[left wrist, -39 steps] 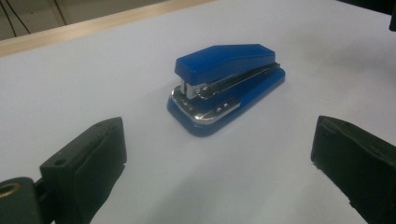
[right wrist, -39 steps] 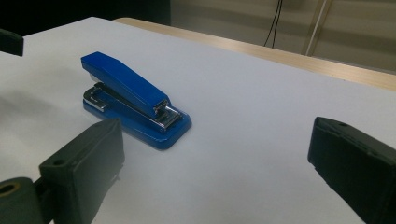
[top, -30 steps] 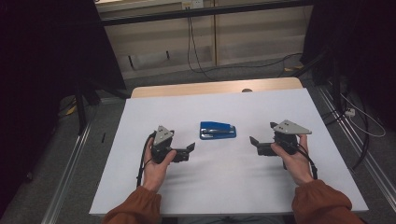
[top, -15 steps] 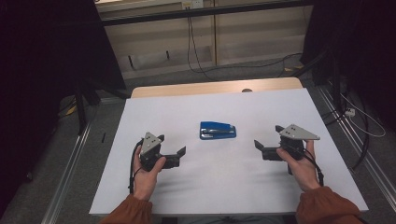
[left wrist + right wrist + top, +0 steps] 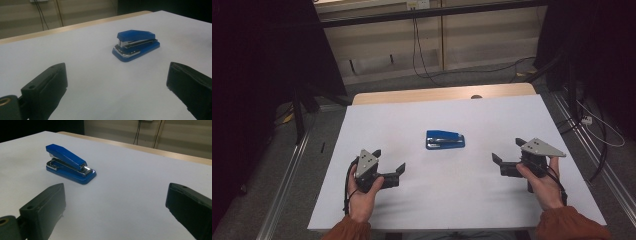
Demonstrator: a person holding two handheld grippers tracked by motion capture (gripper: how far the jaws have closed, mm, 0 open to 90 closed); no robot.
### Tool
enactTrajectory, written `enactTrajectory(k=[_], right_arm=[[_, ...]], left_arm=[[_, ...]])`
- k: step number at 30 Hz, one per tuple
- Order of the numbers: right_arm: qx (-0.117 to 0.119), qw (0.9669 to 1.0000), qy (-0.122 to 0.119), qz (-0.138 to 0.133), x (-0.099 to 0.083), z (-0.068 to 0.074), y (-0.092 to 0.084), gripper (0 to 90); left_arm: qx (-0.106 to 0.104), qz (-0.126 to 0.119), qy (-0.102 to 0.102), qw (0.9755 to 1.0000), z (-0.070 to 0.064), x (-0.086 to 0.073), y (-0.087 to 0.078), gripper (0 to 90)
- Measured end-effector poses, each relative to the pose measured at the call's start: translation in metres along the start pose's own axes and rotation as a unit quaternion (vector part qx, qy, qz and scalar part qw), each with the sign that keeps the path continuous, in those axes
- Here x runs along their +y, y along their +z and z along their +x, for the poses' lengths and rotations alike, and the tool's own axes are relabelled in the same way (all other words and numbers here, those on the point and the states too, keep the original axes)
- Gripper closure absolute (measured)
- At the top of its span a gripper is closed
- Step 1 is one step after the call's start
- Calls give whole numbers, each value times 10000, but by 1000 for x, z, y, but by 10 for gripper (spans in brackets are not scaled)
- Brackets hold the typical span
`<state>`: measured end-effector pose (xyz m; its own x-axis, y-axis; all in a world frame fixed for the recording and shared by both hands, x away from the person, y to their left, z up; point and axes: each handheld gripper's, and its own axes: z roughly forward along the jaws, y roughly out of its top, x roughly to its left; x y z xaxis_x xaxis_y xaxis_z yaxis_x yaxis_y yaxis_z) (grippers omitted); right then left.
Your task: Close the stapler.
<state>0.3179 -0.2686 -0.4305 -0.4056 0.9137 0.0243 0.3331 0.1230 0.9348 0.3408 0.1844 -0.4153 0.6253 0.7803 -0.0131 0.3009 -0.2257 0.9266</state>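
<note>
A blue stapler [image 5: 445,140] lies flat near the middle of the white table [image 5: 462,200], resting on its base with nothing touching it. In the left gripper view the stapler [image 5: 136,45] sits ahead and a little to the right, its silver metal strip showing between the blue top and base. In the right gripper view the stapler [image 5: 70,163] lies ahead and to the left, one end turned toward the camera.

The left gripper [image 5: 389,167] is low over the near left part of the table, its jaws spread wide and holding nothing. The right gripper [image 5: 508,156] is over the near right part, jaws likewise spread wide and empty. Both are well apart from the stapler, which lies between them and farther from the person.

The left hand [image 5: 362,197] wraps the left gripper's handle and hides most of it; the right hand [image 5: 544,185] does the same on its side. Both orange sleeves are cut off by the bottom edge of the high view. In both gripper views the jaws are cut off at the bottom and sides, so their roots cannot be seen. The room beyond the table is dark and hard to make out.
</note>
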Motion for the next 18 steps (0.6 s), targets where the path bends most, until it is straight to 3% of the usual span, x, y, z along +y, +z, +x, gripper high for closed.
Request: enactTrajectory(k=[12, 18], right_arm=[[-226, 9997, 54, -98, -9, -4, -17, 27], [-328, 9993, 97, -118, -14, -5, -26, 27]], left_arm=[[124, 31, -35, 9999, 4, -10, -23, 35], [215, -32, -181, 9996, 8, -13, -32, 35]])
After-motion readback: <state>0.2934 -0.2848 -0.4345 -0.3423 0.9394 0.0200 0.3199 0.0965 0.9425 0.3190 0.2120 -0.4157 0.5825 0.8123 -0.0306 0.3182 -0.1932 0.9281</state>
